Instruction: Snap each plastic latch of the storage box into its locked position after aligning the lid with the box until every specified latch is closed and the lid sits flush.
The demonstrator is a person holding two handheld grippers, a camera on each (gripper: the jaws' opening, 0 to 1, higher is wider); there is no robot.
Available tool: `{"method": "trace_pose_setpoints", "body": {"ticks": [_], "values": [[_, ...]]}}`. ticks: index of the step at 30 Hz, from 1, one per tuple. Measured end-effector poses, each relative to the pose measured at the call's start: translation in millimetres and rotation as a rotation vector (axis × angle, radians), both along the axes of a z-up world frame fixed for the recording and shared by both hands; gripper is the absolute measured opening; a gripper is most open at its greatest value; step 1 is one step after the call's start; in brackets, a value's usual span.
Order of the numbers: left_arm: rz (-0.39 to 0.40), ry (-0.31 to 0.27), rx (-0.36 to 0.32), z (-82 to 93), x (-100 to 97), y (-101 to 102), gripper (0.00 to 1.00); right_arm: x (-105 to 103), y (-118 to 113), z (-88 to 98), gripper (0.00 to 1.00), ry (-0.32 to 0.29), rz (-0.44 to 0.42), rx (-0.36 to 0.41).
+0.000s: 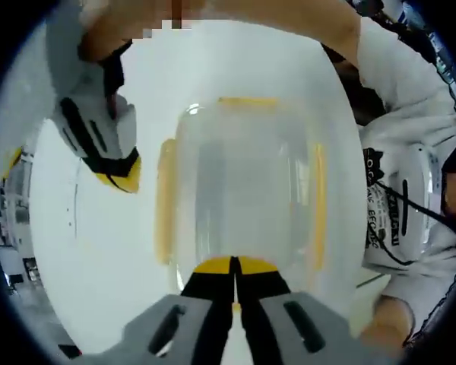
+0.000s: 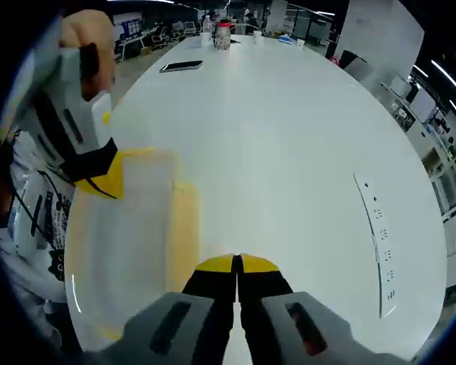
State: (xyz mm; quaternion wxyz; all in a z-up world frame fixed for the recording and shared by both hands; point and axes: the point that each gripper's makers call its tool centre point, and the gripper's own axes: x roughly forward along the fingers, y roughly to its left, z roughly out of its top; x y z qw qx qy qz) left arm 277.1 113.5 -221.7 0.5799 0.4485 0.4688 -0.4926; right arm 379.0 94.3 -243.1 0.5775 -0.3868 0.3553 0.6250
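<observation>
A clear storage box (image 1: 243,190) with its clear lid on rests on the white table (image 1: 99,251). Yellow latches run along its far edge (image 1: 247,100), left side (image 1: 165,201) and right side (image 1: 318,205). My left gripper (image 1: 234,266) is shut, with its yellow tips over the box's near edge and nothing between them. It also appears as the left gripper (image 2: 99,171), touching the box (image 2: 121,243) at a corner. My right gripper (image 2: 237,266) is shut on nothing, just beside a yellow side latch (image 2: 184,228). From the other side, the right gripper (image 1: 125,176) hangs left of the box.
A person in a white printed shirt (image 1: 399,190) stands close behind the box, an arm (image 1: 235,19) reaching over it. On the long table lie a dark phone (image 2: 182,66), a far group of bottles (image 2: 224,34) and a marked strip (image 2: 376,243) at right.
</observation>
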Motion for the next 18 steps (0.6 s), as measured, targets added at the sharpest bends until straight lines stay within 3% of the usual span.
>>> {"method": "trace_pose_setpoints", "body": {"ticks": [4, 7, 9, 14, 18], "values": [[-0.011, -0.004, 0.006, 2.6, -1.8, 4, 0.00, -18, 1, -8.5, 0.00, 0.084, 0.067, -0.052], [-0.020, -0.010, 0.008, 2.6, -11.7, 7, 0.00, -21, -1, -12.8, 0.00, 0.073, 0.116, -0.082], [-0.026, -0.013, 0.014, 1.9, -17.3, 8, 0.00, -30, -5, -14.6, 0.00, 0.125, 0.150, -0.104], [-0.021, -0.014, 0.027, 1.5, -25.9, 10, 0.00, -33, -6, -17.0, 0.00, 0.118, 0.203, -0.126], [-0.013, -0.012, 0.029, 1.6, -28.2, 11, 0.00, -35, -9, -14.5, 0.00, 0.142, 0.199, -0.141]]}}
